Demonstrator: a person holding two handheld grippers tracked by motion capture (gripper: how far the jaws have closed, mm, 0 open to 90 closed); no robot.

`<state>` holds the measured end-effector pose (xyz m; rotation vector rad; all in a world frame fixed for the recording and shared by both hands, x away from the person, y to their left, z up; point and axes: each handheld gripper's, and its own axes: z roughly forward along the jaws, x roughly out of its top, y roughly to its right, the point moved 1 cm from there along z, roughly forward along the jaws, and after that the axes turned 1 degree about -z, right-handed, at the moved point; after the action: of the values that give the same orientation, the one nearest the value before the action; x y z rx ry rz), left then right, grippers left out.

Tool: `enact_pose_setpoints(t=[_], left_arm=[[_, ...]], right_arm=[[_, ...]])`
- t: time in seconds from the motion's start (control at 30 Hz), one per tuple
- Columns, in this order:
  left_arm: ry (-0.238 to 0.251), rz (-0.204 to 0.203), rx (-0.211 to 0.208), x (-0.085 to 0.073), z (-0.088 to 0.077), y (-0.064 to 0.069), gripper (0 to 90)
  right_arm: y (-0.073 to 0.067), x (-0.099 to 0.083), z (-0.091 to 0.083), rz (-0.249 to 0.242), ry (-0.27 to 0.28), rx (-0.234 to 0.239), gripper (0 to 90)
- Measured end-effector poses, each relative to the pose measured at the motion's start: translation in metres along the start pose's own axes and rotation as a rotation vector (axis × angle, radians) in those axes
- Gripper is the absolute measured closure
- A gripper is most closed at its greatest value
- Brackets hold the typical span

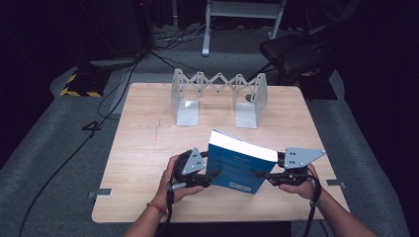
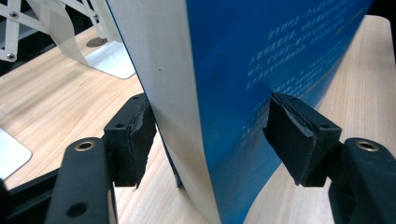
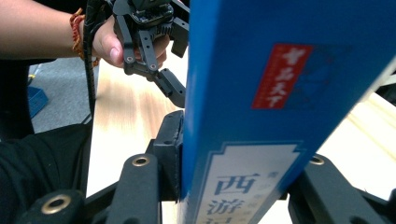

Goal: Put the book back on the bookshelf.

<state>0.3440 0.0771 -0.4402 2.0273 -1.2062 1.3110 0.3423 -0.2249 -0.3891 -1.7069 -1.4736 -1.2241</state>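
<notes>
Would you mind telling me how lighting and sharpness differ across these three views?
High view: the table is lit, surroundings fall into darkness, and the book looks soft. Left gripper view: crisp on the left gripper pads, with the book's cover text slightly blurred. Right gripper view: the spine print is sharp, while the hand behind is softer.

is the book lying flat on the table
No, the blue book stands up on edge above the table, held between both grippers.
</notes>
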Motion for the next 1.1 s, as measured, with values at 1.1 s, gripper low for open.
enact_pose_setpoints(t=[1.1], left_arm=[[-0.245, -0.086, 0.073, -0.064, -0.041, -0.011, 28.8]], right_arm=[[0.008, 0.054, -0.010, 0.057, -0.174, 0.026, 55.5]])
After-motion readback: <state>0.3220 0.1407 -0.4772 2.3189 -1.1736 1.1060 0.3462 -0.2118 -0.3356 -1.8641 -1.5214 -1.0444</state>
